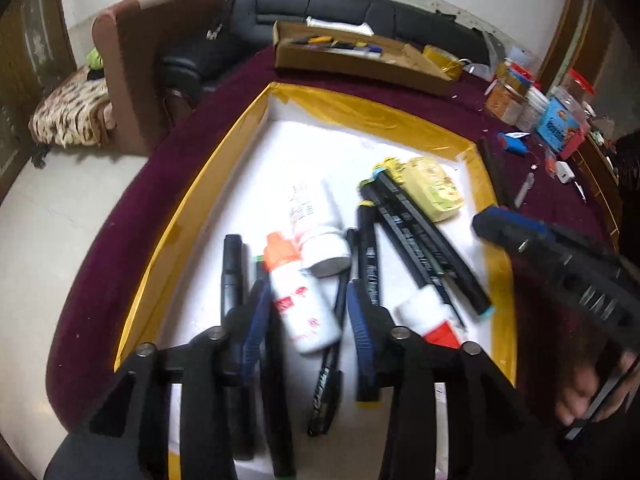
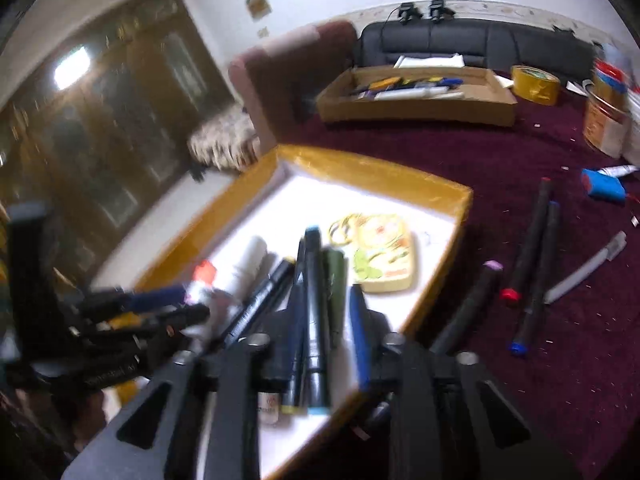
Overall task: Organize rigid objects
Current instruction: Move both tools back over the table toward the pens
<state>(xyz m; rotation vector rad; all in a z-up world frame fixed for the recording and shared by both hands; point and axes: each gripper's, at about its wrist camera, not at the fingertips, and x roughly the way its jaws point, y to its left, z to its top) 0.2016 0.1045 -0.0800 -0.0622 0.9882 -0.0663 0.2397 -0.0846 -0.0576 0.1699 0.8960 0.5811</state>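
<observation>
Filling your gold-rimmed white tray (image 2: 372,178): markers inside; three black markers (image 2: 532,252) at three o'clock remain; left gripper (image 1: 308,312) and right gripper (image 2: 326,316) fingers spread, gripping nothing.

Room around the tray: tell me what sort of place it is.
Probably a home living room: a black sofa along the wall, a brown armchair beside it, and a wooden cabinet with glass doors.

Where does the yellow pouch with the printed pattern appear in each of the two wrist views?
Left wrist view: the yellow pouch lies right of centre, near the tray's far right corner, beside the black markers.
Right wrist view: the yellow pouch sits near the centre, just beyond the marker tips.
Shared landmark: the cardboard box on the maroon cloth beyond the tray.
</observation>
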